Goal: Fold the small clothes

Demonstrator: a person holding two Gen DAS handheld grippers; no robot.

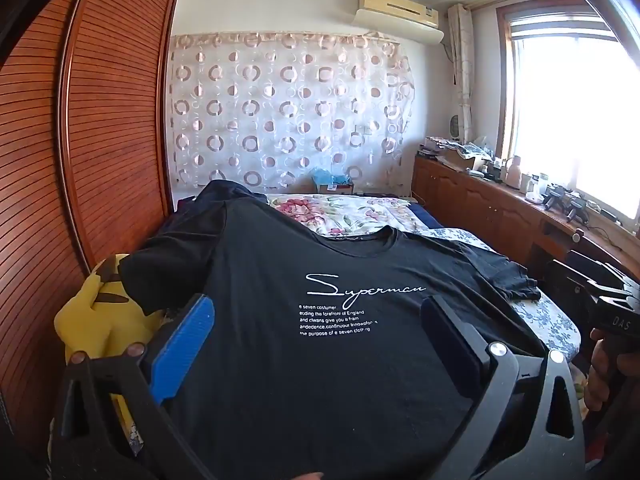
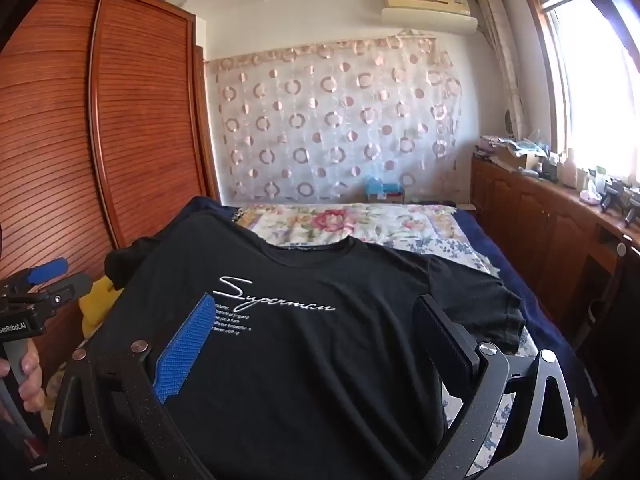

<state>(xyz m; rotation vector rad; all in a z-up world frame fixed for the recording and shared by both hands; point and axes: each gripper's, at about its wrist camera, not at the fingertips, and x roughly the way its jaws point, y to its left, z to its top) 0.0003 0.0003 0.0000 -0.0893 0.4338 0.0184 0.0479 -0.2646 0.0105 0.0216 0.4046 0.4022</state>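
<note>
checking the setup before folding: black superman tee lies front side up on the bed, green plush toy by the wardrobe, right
Not quite. The plush toy is yellow, not green, as the left wrist view shows. The rest holds: the black tee lies print up on the bed, toy beside the wardrobe.

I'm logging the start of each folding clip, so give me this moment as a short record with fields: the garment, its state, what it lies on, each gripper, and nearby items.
garment: black T-shirt with white "Superman" print
state: spread flat, front up, unfolded, collar away from the cameras
surface: bed with floral bedding
left gripper: open, above the shirt, holding nothing
right gripper: open, above the shirt, holding nothing
nearby: yellow plush toy beside the shirt's left sleeve; wooden wardrobe behind it
</note>
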